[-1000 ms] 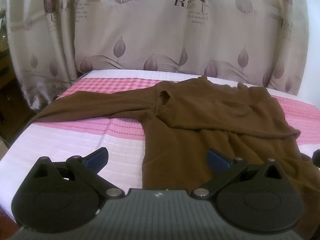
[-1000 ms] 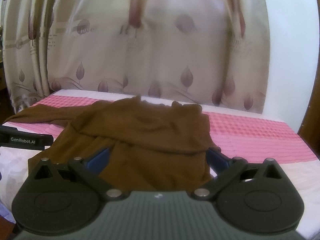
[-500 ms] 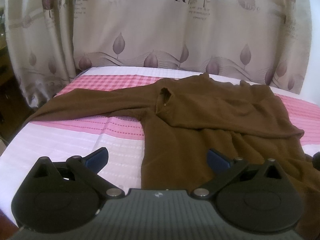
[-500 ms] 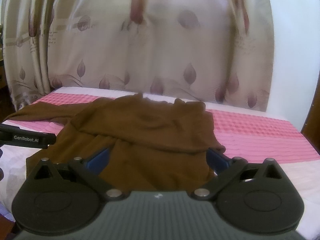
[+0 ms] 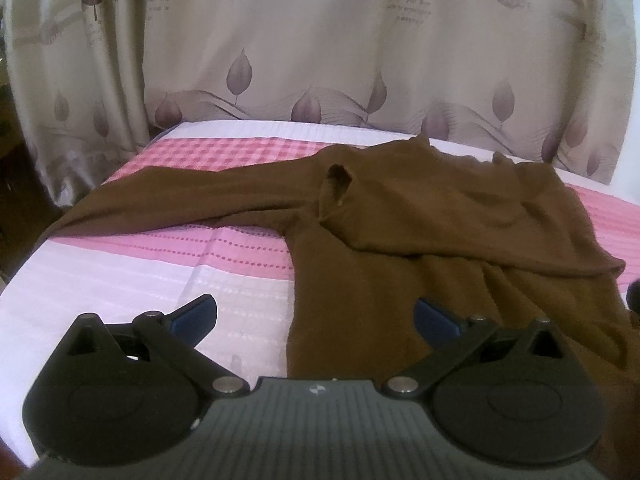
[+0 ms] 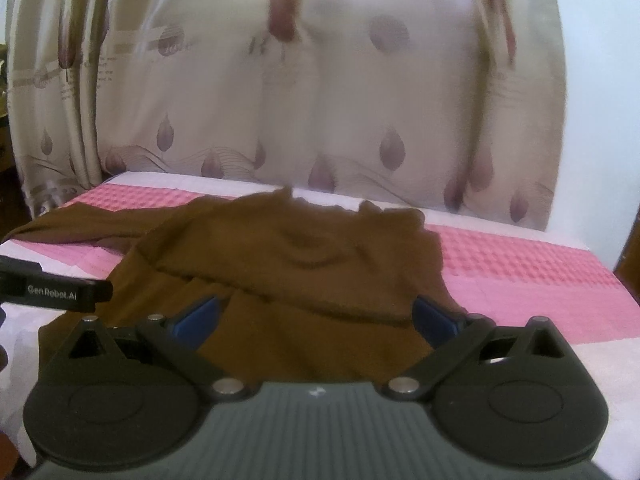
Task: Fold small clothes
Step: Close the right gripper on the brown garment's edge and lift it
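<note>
A brown long-sleeved top (image 5: 420, 232) lies on a bed with a pink and white cover (image 5: 160, 264). Its right side is folded over the body, and one sleeve (image 5: 180, 204) stretches out to the left. My left gripper (image 5: 316, 314) is open and empty, just above the top's near left edge. My right gripper (image 6: 316, 314) is open and empty over the top's (image 6: 304, 264) near hem. The left gripper's body (image 6: 56, 290) shows at the left of the right wrist view.
A beige curtain with leaf prints (image 5: 320, 48) hangs close behind the bed. A white wall (image 6: 592, 120) stands at the right. The bed's edge drops off at the left (image 5: 24, 264).
Both grippers have drawn slightly back and up from the top. They stay open, and the garment has not moved.
</note>
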Demonstrator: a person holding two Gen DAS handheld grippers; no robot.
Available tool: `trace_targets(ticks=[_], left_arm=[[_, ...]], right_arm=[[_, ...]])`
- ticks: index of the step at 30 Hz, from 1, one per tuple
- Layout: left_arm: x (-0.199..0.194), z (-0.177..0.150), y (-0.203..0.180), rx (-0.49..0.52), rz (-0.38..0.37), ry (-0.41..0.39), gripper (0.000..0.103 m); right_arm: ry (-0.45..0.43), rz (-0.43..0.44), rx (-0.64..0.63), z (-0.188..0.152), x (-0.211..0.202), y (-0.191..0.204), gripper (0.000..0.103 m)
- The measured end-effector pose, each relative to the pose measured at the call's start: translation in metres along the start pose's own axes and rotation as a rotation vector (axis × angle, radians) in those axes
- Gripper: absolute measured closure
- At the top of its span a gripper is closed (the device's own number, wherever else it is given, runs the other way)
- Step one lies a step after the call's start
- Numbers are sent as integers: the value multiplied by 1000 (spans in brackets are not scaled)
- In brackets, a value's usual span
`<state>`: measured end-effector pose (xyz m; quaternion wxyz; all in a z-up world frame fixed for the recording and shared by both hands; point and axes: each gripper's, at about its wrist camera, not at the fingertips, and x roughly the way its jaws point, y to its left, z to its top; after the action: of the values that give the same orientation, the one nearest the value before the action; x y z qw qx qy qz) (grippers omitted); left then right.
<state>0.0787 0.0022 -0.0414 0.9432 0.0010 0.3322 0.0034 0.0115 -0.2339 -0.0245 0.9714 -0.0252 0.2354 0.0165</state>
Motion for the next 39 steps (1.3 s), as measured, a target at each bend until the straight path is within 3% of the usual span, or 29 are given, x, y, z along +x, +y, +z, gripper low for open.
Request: trace_targets(ticks=[4, 6, 8, 10, 18, 24, 27, 29, 31, 34, 39], left_arm=[[10, 1, 8, -12, 8, 2, 0], [12, 1, 19, -35, 9, -14, 0], [15, -1, 33, -59, 31, -28, 0], [21, -2, 47, -82, 51, -21, 0], [48, -12, 94, -170, 90, 27, 0], [50, -13, 93, -157, 87, 16, 0], [50, -14, 92, -155, 84, 17, 0], [50, -15, 93, -159, 83, 18, 0], [51, -15, 92, -151, 86, 17, 0], [52, -15, 91, -144, 92, 19, 0], [53, -15, 89, -134, 109, 25, 0]], right_arm=[[-31, 86, -18, 10, 21, 5, 0], [-24, 146, -28, 16, 35, 13, 14], [5, 194, -67, 23, 51, 26, 45], [31, 247, -144, 30, 72, 49, 51], [107, 370, -360, 35, 147, 121, 53], [144, 322, -474, 35, 183, 149, 53], [180, 309, -429, 40, 197, 148, 54], [209, 333, -386, 45, 203, 144, 85], [216, 319, -366, 48, 207, 141, 91], [172, 306, -299, 58, 201, 122, 93], [24, 225, -184, 91, 168, 57, 93]])
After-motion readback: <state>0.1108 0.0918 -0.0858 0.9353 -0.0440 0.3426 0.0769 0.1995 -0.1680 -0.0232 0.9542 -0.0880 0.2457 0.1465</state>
